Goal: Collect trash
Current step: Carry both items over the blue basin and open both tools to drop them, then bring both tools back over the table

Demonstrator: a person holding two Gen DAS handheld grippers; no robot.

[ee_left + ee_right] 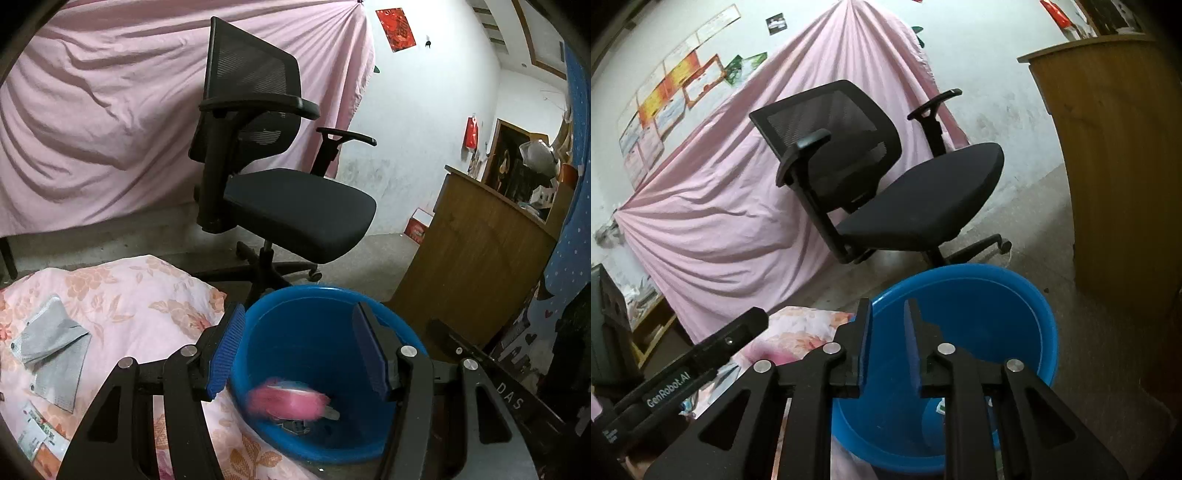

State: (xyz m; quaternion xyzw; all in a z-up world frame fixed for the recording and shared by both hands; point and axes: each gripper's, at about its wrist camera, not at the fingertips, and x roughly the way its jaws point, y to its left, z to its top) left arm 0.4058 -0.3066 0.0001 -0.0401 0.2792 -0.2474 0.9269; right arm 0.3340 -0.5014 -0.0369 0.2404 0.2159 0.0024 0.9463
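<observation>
Trash: a blurred pink wrapper [286, 402] is seen in the round blue plastic bucket [373, 308]. Grey soft pouches [51, 345] lie on the floral quilt [147, 295]; judged light, limp, best pinched at an edge. Left gripper [299, 350] jaws apart, empty; right gripper [888, 343] jaws narrowly apart, empty.
</observation>
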